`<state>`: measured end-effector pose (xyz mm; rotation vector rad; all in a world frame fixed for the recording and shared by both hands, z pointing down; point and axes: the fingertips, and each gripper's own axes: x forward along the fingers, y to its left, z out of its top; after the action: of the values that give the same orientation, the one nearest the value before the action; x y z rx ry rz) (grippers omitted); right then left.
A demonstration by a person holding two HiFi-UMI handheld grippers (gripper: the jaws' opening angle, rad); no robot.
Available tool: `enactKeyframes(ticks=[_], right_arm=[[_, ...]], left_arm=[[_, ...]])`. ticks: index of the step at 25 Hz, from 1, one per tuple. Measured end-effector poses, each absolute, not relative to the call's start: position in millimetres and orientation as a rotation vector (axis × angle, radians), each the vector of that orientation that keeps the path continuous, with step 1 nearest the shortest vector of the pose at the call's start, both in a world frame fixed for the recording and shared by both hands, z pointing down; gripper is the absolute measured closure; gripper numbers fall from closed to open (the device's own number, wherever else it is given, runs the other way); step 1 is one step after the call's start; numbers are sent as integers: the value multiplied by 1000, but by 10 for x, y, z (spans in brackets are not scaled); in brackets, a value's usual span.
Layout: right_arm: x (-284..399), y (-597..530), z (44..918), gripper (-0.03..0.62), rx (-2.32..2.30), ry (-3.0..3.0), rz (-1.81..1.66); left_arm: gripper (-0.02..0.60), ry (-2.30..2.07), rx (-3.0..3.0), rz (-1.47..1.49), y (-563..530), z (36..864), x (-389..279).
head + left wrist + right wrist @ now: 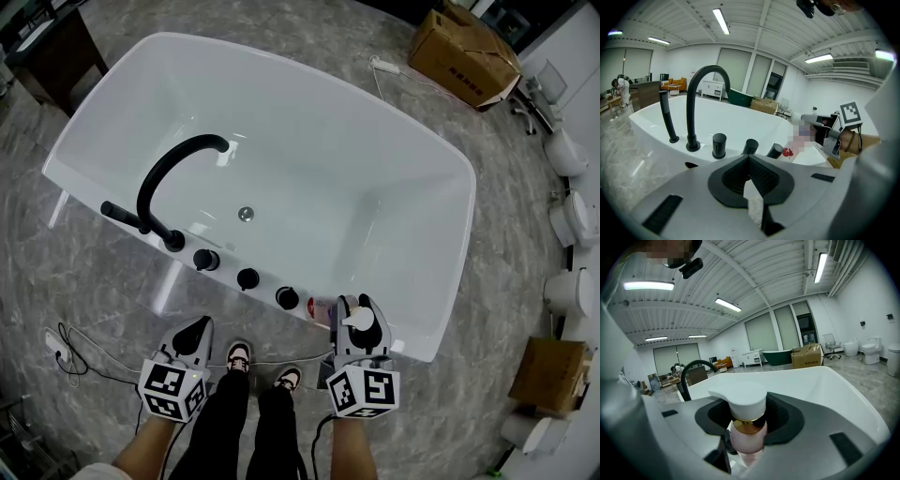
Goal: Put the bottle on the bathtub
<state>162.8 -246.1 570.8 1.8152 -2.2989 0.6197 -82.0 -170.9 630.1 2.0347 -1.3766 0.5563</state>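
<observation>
Right gripper (360, 306) grasps the pink bottle (746, 436) at the bathtub (466, 217) rim, lower centre. Left gripper (198, 326) clenched, empty, lower left.

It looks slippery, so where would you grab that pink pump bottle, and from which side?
Just below the gold collar, coming in from the side. The pink pump bottle stands upright, and its wide white pump head overhangs the jaws, likely stopping it slipping down. The right gripper holds it that way.
</observation>
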Motion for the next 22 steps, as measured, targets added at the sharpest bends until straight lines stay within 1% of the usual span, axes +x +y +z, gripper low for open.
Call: enactKeyframes(ticks=[22], right_arm=[[1451, -2405, 5684, 405, 1736, -2327, 510]], left_arm=[[578, -1359, 2026, 554, -1642, 6366, -778]])
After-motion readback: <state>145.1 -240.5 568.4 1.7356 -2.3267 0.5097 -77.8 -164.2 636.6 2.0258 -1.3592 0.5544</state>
